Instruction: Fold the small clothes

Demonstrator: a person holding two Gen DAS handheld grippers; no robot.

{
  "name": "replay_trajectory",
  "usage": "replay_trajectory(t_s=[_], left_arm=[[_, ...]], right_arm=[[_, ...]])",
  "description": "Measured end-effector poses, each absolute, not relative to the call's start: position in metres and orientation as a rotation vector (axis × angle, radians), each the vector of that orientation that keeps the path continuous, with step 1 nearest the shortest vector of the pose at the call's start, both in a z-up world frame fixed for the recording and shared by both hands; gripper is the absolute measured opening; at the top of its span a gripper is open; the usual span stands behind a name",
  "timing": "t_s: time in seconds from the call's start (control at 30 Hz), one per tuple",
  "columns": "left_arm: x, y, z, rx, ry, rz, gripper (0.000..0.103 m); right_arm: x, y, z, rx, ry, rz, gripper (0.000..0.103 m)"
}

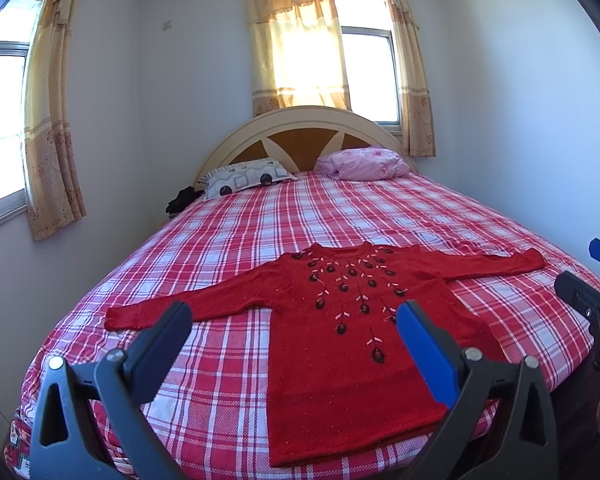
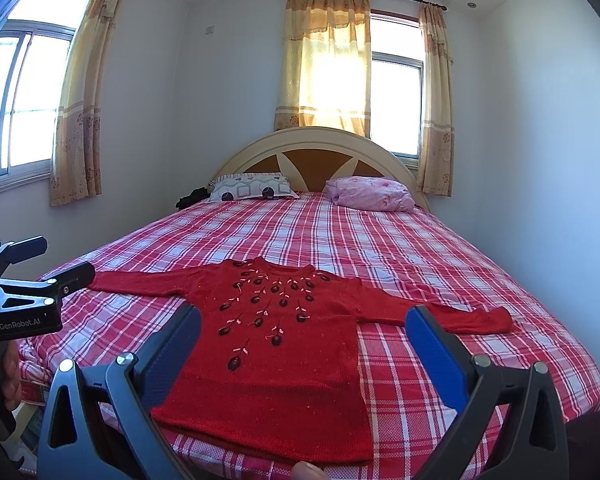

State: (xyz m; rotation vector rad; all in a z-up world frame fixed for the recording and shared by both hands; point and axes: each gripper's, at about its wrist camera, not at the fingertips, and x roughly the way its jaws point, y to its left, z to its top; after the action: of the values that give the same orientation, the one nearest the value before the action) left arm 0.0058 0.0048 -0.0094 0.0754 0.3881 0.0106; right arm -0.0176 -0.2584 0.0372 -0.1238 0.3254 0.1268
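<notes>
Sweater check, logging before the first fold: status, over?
Left gripper open, right gripper open, both empty. Sweater flat on bed, sleeves out, unfolded. Nothing on it.

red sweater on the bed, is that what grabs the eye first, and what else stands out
Yes: the red sweater lies flat, sleeves spread, near the foot of the plaid bed. Both open grippers, left gripper and right gripper, frame it from below. Sunlit curtains glow above the headboard.

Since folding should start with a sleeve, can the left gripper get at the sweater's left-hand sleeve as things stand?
Probably yes. The left gripper is open and holds nothing, and the sleeve lies flat on the plaid bedspread, stretched out from the red sweater, with nothing on it or between it and the gripper.
</notes>
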Motion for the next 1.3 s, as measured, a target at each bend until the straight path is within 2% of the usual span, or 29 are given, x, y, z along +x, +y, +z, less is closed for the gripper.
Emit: replay_trajectory(t_s=[1.3], left_arm=[[0.0116,0.0094,-0.0155,0.064,0.398,0.017,0.103]], right_arm=[[-0.0148,-0.2579,0.0298,-0.128,0.34,0.13,0.102]])
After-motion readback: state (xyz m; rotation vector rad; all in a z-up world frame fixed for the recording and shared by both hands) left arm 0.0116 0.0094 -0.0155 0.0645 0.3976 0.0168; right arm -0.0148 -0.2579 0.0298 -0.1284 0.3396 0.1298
